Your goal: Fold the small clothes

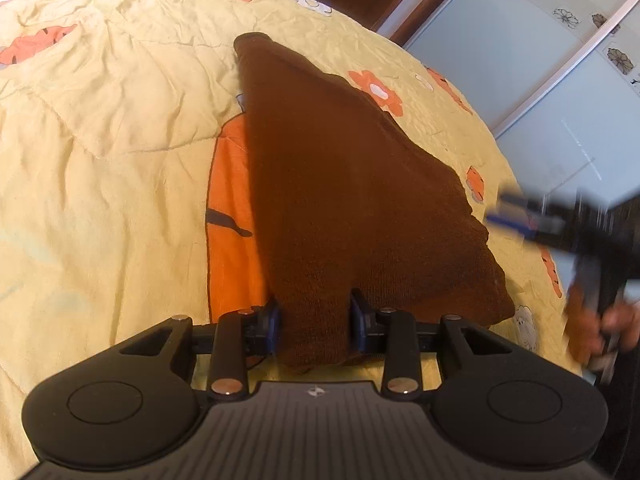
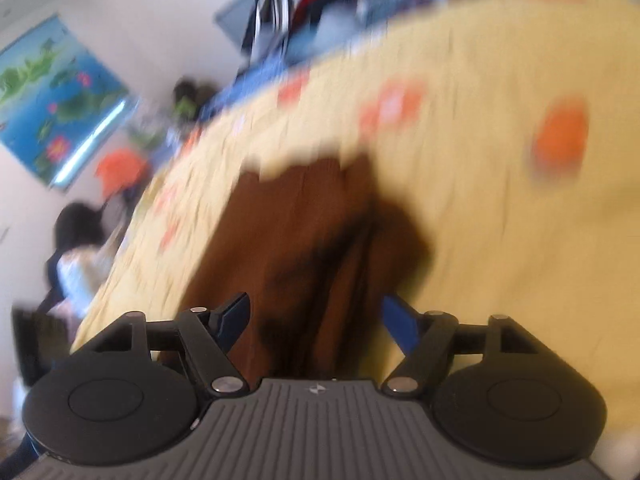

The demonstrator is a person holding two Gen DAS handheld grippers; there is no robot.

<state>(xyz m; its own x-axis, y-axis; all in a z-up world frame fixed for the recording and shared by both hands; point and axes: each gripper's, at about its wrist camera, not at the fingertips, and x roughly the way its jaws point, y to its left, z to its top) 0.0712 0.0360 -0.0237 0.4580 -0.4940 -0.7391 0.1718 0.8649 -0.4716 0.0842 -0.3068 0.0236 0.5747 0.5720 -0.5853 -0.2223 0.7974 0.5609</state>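
1. Quilt (image 1: 100, 128): yellow, creased, printed with orange flowers and one large orange patch with black marks. It covers a bed and fills most of both views. All places below are given relative to it.

2. Wardrobe (image 1: 520, 64): pale sliding panels with a band of printed flowers, beyond the quilt's far right edge in the left wrist view. No writing can be read on it.

3. Picture (image 2: 52, 112): blue, with green leaves and pink flowers, on the white wall past the quilt's left edge in the right wrist view. Blurred.

4. Cloth (image 1: 352, 184): brown knit, lying on the quilt's middle and partly covering the orange patch. It narrows to a point at its far end and widens toward the near edge. In the right wrist view it (image 2: 304, 248) is a blurred brown mass on the quilt.

5. Left gripper (image 1: 316, 320): held low at the quilt's near edge, pointing along the cloth. Its two blue-padded fingers are clamped on the cloth's near end, with the fabric bunched between them. A small pale emblem sits on its ribbed body; no letters can be read.

6. Right gripper (image 2: 318, 320): tilted, above the cloth's near edge, fingers spread wide with nothing between them. In the left wrist view it (image 1: 560, 232) is a blur off the cloth's right side, held by a hand (image 1: 620, 324).
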